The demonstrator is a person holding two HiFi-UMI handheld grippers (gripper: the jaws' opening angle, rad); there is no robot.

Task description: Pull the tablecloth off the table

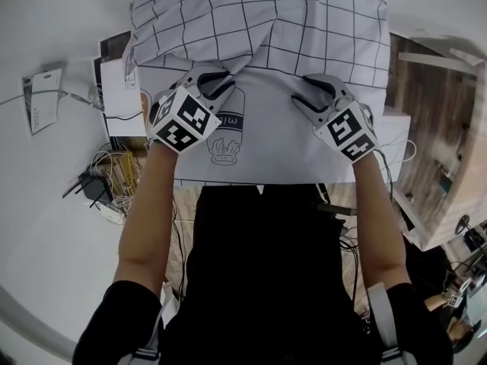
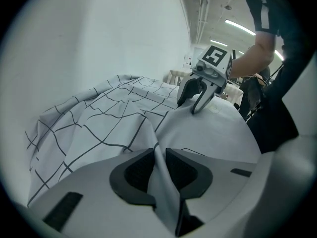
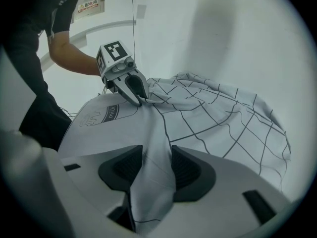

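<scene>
The white tablecloth with a black grid [image 1: 259, 14] lies bunched over the far part of the table [image 1: 274, 154], whose bare white top shows a milk drawing [image 1: 226, 139]. My left gripper [image 1: 218, 83] is at the cloth's near edge, left of centre. In the left gripper view its pads [image 2: 140, 175] pinch a raised fold of the cloth [image 2: 99, 123]. My right gripper [image 1: 303, 90] is at the same edge to the right. In the right gripper view a thicker bunch of cloth [image 3: 223, 118] fills the gap between its pads [image 3: 185, 170]. Each gripper sees the other: right gripper [image 2: 196, 102], left gripper [image 3: 137, 97].
A white box [image 1: 122, 90] and a tangle of cables [image 1: 114, 175] sit on the floor left of the table, with a paper sheet [image 1: 42, 101] further left. Wooden boards [image 1: 430, 105] and more clutter stand to the right. My body is close against the table's near edge.
</scene>
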